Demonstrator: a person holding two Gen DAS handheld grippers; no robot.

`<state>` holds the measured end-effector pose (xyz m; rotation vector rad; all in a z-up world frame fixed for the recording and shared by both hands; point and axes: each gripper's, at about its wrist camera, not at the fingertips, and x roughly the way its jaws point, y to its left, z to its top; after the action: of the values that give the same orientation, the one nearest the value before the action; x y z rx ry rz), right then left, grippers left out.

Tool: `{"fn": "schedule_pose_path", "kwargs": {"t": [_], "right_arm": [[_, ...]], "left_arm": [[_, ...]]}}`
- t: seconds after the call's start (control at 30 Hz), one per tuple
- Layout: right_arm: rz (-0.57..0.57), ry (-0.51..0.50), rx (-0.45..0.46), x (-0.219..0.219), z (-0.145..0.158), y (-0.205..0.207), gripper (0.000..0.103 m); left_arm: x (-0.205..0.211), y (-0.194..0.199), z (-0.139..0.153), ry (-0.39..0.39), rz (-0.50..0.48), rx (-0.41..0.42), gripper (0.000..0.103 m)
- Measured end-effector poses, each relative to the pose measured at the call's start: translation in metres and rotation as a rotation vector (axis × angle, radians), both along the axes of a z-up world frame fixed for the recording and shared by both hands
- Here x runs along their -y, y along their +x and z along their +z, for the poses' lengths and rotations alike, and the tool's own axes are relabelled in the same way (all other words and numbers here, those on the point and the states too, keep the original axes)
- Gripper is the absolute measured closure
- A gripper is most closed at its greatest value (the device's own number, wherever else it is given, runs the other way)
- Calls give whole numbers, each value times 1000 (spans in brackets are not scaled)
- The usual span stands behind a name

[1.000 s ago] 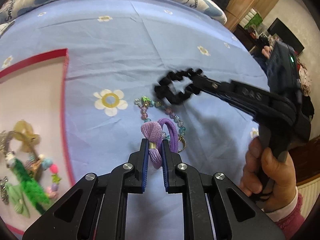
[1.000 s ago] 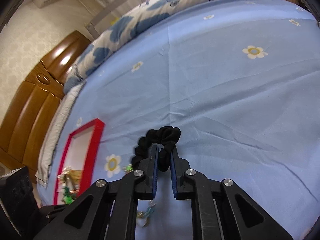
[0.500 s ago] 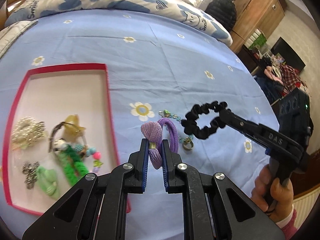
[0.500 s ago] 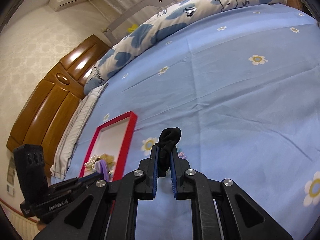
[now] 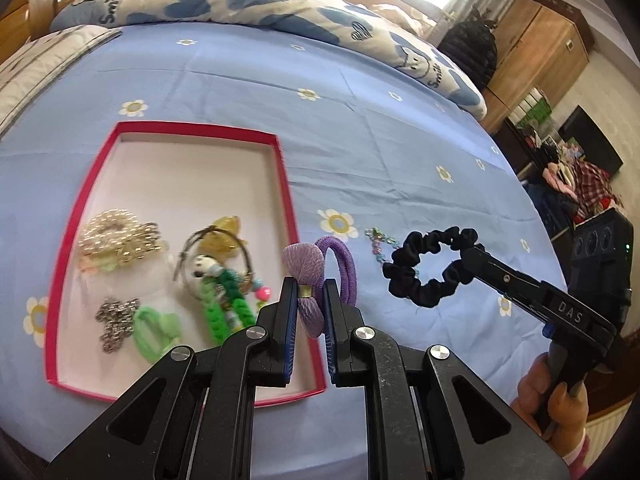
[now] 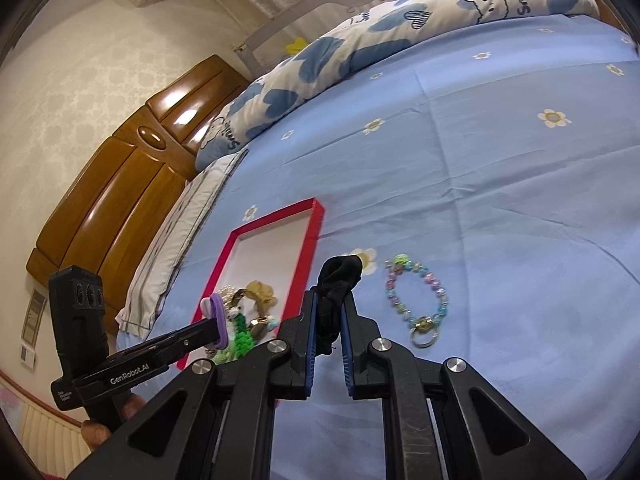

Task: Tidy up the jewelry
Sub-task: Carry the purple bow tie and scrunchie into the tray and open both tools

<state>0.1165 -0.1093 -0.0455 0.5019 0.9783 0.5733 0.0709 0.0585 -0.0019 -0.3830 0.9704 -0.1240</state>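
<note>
My left gripper (image 5: pixel 308 292) is shut on a purple hair tie (image 5: pixel 306 268) and holds it above the right rim of the red-edged tray (image 5: pixel 288 184). My right gripper (image 6: pixel 328 300) is shut on a black scrunchie (image 6: pixel 338 284), held in the air right of the tray; the scrunchie also shows in the left wrist view (image 5: pixel 432 272). A pastel beaded bracelet (image 6: pixel 416 300) with a metal ring lies on the blue sheet right of the tray. The tray holds several pieces: a pearl piece (image 5: pixel 116 240), a green chain (image 5: pixel 224 312), a green hair tie (image 5: pixel 156 332).
The blue flowered bed sheet (image 5: pixel 360 140) spreads all round. A blue-and-white quilt (image 5: pixel 240 0) lies at the far end. A wooden headboard (image 6: pixel 120 184) stands left. The bed's right edge drops to a cluttered room (image 5: pixel 572 176).
Both grippers have risen and pulled back with their hair ties. The left one has swung left, so the whole tray is now in view. The bracelet stays on the sheet.
</note>
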Motion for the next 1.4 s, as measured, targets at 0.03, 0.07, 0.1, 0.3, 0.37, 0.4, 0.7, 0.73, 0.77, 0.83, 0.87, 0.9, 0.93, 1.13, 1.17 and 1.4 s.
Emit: {"fn": "schedule_pose_path", "kwargs": {"t": [0.03,0.07,0.1,0.3,0.37,0.4,0.7,0.73,0.77,0.83,0.87,0.9,0.93,1.13,1.17,1.4], "right_arm": [[8,0,5,-5,2,-1,93],[14,1,10,-9,4,-1,93],[19,3,14,-13,6,-2,93],[49,16,40,-39,16,-1,92],[60,19,45,-47,17,1,92],[64,21,46,-51,18,1,92],[121,46,45,-88,15,10,92],[126,49,46,-91,15,11,92],[129,50,44,-96,13,12,92],[135,59,34,-103,11,15,92],[134,65,30,-106,9,16,92],[134,66,28,-107,8,17,92],[137,68,26,-111,7,19,92],[146,75,10,-127,1,25,92],[152,74,6,-131,-1,26,92],[158,28,-36,-149,-28,36,92]], "left_arm": [[-5,-2,1,1,11,2,93],[-9,-4,1,1,19,3,93],[-12,-6,1,0,27,4,93],[-37,-12,2,4,77,6,93],[-43,-13,2,8,92,6,93],[-47,-14,2,13,99,6,93],[-77,-16,-8,36,164,-16,93],[-80,-16,-10,39,170,-20,93],[-83,-15,-11,39,175,-24,93],[-89,-12,-14,42,187,-29,93],[-91,-12,-15,44,191,-31,93],[-93,-10,-16,47,193,-32,93],[-95,-9,-17,51,197,-35,93],[-106,-1,-25,63,213,-51,92],[-108,2,-27,67,216,-55,92],[-121,24,-49,92,230,-111,92]]}}
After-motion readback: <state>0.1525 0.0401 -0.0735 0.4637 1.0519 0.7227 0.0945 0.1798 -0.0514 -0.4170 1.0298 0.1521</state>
